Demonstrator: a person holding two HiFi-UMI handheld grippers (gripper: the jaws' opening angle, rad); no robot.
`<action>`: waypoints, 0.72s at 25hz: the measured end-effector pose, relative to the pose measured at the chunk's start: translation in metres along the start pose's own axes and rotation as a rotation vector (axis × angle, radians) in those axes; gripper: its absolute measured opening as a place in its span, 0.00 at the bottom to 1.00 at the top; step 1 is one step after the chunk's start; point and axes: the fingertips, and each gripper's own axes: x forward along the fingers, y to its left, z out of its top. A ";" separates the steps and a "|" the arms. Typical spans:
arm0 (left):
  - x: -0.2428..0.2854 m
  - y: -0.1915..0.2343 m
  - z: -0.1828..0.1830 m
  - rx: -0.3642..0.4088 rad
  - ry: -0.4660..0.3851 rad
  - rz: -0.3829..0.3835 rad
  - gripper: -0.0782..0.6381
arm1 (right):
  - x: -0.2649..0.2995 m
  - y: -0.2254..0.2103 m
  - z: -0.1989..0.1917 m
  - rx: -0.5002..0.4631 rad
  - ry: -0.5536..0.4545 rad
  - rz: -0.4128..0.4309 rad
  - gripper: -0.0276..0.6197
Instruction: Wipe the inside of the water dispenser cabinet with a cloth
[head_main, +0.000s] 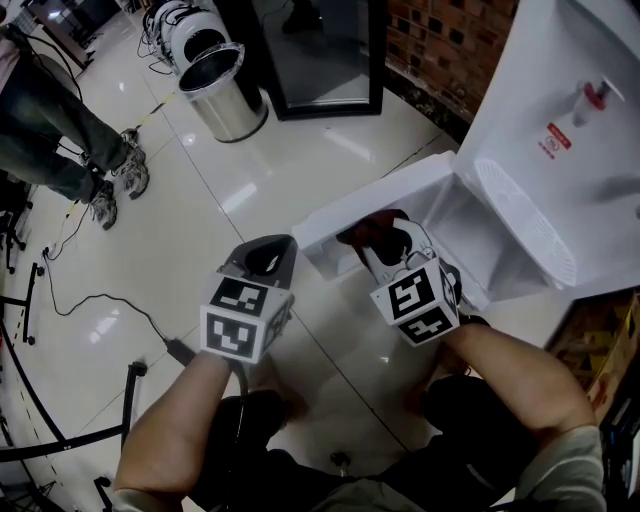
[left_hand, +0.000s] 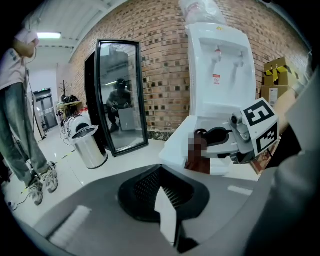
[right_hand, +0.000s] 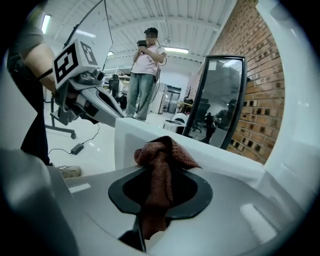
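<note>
Glossy white floor tiles (head_main: 250, 190), brick wall (head_main: 450, 40) behind; wiping looks about to begin.
Tall white plastic water dispenser (head_main: 560, 140) at two o'clock, low cabinet (head_main: 445, 215) open; right gripper (head_main: 385, 240) clenches crumpled brown woven cloth (head_main: 362, 233) at its mouth; left gripper (head_main: 265, 258), shut and empty, hangs at eight o'clock; next, cloth must press against the inner walls.

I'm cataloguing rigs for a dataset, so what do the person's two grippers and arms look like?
The left gripper and right gripper have grey bodies with dark jaw parts. Each carries a white cube printed with black square markers. The forearms are bare, and a light grey short sleeve shows on the right upper arm.
</note>
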 end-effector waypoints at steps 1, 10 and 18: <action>0.000 0.001 0.001 0.000 0.000 0.006 0.11 | 0.001 -0.005 -0.002 0.010 0.004 -0.014 0.19; 0.001 0.003 0.000 -0.011 0.002 0.027 0.11 | 0.015 -0.039 -0.014 0.141 0.024 -0.110 0.19; 0.002 0.005 0.003 -0.011 0.004 0.041 0.11 | 0.010 -0.083 -0.029 0.287 0.030 -0.261 0.19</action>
